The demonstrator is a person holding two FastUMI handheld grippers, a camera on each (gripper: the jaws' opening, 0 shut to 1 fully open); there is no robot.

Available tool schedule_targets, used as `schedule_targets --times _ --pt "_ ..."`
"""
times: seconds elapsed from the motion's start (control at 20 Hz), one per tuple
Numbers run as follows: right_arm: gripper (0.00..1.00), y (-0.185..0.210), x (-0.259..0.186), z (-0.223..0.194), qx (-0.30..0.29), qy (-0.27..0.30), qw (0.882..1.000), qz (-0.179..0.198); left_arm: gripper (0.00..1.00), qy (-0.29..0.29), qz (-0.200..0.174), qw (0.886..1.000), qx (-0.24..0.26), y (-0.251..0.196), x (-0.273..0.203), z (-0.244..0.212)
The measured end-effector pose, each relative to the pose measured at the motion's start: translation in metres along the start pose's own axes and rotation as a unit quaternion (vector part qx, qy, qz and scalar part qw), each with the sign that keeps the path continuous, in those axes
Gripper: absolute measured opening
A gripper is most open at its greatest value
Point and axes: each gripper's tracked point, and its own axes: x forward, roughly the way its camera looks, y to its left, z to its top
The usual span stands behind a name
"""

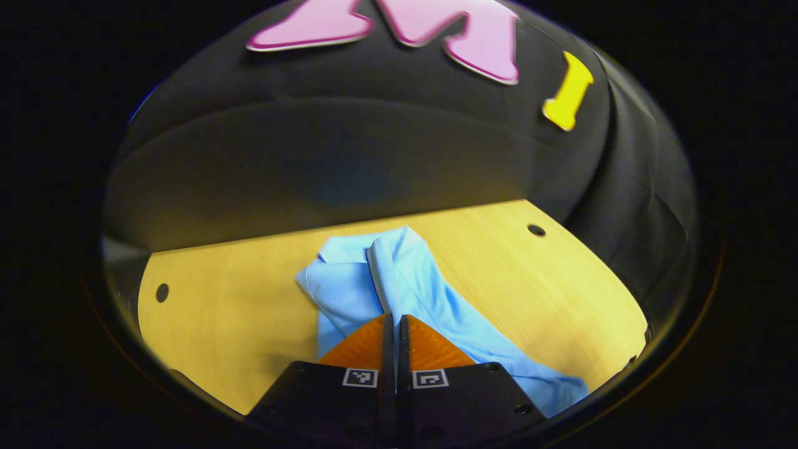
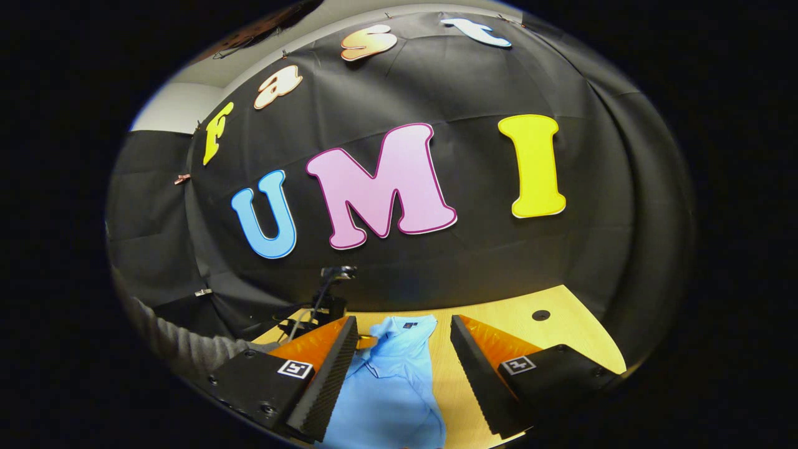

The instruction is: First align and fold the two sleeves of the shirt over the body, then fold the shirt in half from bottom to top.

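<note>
In the left gripper view, my left gripper sits at the bottom centre with its jaws pressed together. A band of the light blue shirt runs right up to the tips, so I judge they are pinching a fold of cloth there, though the contact itself is hidden between the fingers. From the tips the fabric rises toward the middle of the frame in a raised ridge, and a long strip, likely a sleeve, trails off to the lower right across the wooden table. A small dark hole marks the table at the left edge.

I read this as the sleeve-folding step: one sleeve is being carried over the body, and nothing yet suggests the bottom-to-top fold has begun. Next I would lay this cloth flat on the body, line up its edge, then let go.

In the right gripper view, my right gripper has its jaws spread wide, holding nothing, and hangs above the table. Between the fingers the shirt lies at the lower centre, collar end toward the booth wall. At the lower left a grey sleeve of the person comes in, and a dark stand with cables sits at the table's far edge, neither of which I get from the left gripper view. That view, in turn, gives me the bunched ridge up close.
</note>
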Motion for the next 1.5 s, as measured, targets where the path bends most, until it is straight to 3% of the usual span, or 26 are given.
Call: schedule_targets --times 0.2,0.6,0.7,0.75,0.8,0.85,0.9,0.95,1.1,1.15,1.35,1.5 --pt "0.93 -0.004 -0.013 -0.007 0.004 0.000 1.000 -0.006 0.06 0.036 -0.011 0.999 0.028 -0.026 0.022 -0.030" --pt "0.93 -0.022 -0.026 -0.010 0.011 0.002 1.000 -0.021 0.06 0.086 0.017 0.995 0.048 -0.028 0.043 -0.059" --pt "0.93 -0.022 -0.028 -0.012 0.011 0.003 1.000 -0.022 0.13 0.089 0.018 0.995 0.051 -0.030 0.046 -0.061" --pt "0.93 -0.022 -0.030 -0.012 0.011 0.004 1.000 -0.022 0.21 0.087 0.015 0.995 0.050 -0.033 0.047 -0.060" --pt "0.93 -0.021 -0.031 -0.012 0.011 0.005 1.000 -0.021 0.22 0.085 0.018 0.995 0.051 -0.035 0.046 -0.059" --pt "0.93 -0.019 -0.031 -0.013 0.010 0.006 1.000 -0.020 0.34 0.085 0.019 0.995 0.052 -0.035 0.047 -0.059" --pt "0.93 -0.018 -0.033 -0.013 0.009 0.006 1.000 -0.020 0.39 0.086 0.021 0.995 0.053 -0.035 0.046 -0.060" --pt "0.93 -0.016 -0.034 -0.014 0.009 0.007 1.000 -0.020 0.38 0.085 0.022 0.995 0.053 -0.037 0.046 -0.059" --pt "0.93 -0.013 -0.037 -0.014 0.009 0.006 1.000 -0.020 0.63 0.075 0.032 0.995 0.054 -0.035 0.043 -0.055" --pt "0.93 -0.011 -0.039 -0.013 0.009 0.006 1.000 -0.020 0.81 0.069 0.035 0.996 0.054 -0.034 0.041 -0.052" --pt "0.93 -0.007 -0.045 -0.012 0.004 0.000 1.000 -0.026 0.85 0.023 0.037 0.998 0.051 -0.040 0.016 -0.029" --pt "0.93 -0.003 -0.050 -0.011 0.001 -0.003 1.000 -0.031 0.85 -0.037 0.047 0.996 0.068 -0.048 -0.031 -0.008"
